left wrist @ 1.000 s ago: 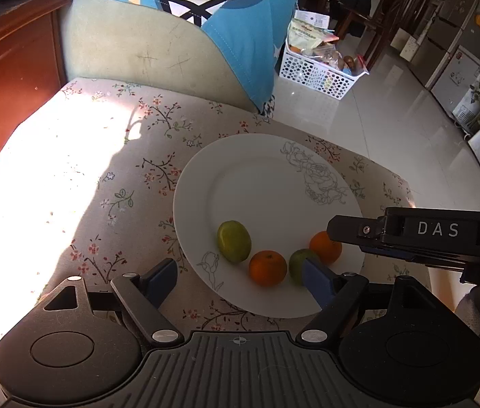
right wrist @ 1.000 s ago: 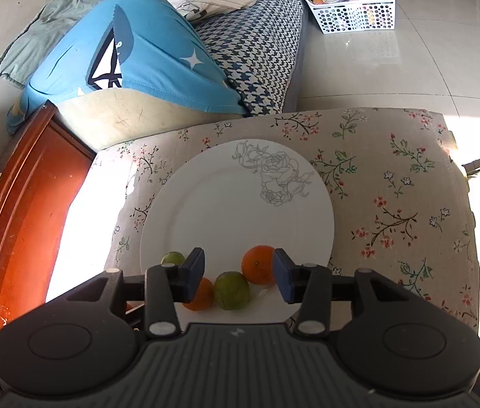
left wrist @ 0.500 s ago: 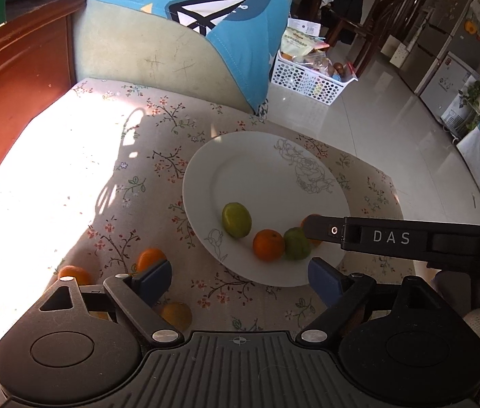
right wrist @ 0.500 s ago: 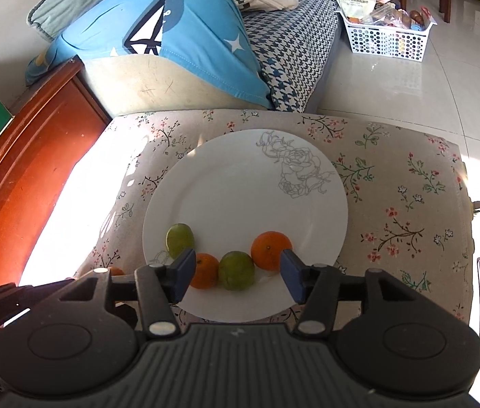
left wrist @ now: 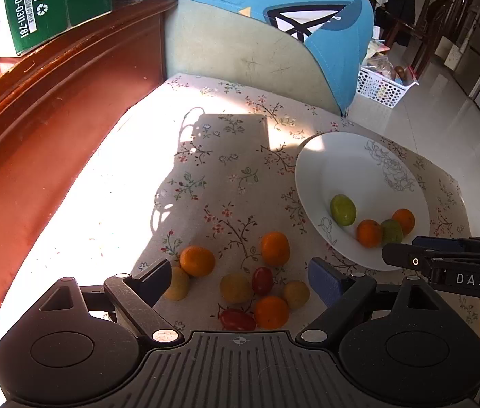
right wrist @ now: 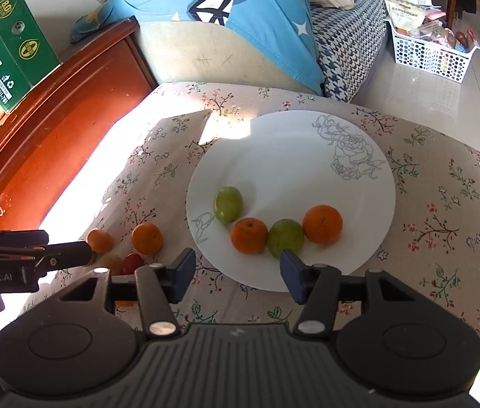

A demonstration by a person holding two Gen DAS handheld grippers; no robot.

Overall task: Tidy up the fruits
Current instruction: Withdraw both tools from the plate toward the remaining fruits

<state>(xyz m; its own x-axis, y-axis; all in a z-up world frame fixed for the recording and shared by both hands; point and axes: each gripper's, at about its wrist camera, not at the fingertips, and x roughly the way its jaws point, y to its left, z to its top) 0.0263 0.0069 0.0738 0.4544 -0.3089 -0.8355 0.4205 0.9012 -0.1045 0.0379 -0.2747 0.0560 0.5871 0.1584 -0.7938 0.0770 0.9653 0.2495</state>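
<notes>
Left gripper, wide open and empty, having swung from the plate to loose fruits near the cloth's front edge; right gripper half-open, empty: next pick beginning.

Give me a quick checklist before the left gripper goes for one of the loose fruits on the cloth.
1. Left gripper empty, fingers spread wide: ok.
2. Loose fruits in view between its fingers, on the floral cloth: ok.
3. One fruit clear of its neighbours: not ok for the near cluster; the orange one farther out stands apart.
4. Room on the white plate, four fruits along its near side: ok.
5. Right gripper empty and out of the way, over the plate's near rim: ok.
6. Firmness of the red tomatoes: cannot tell.
</notes>
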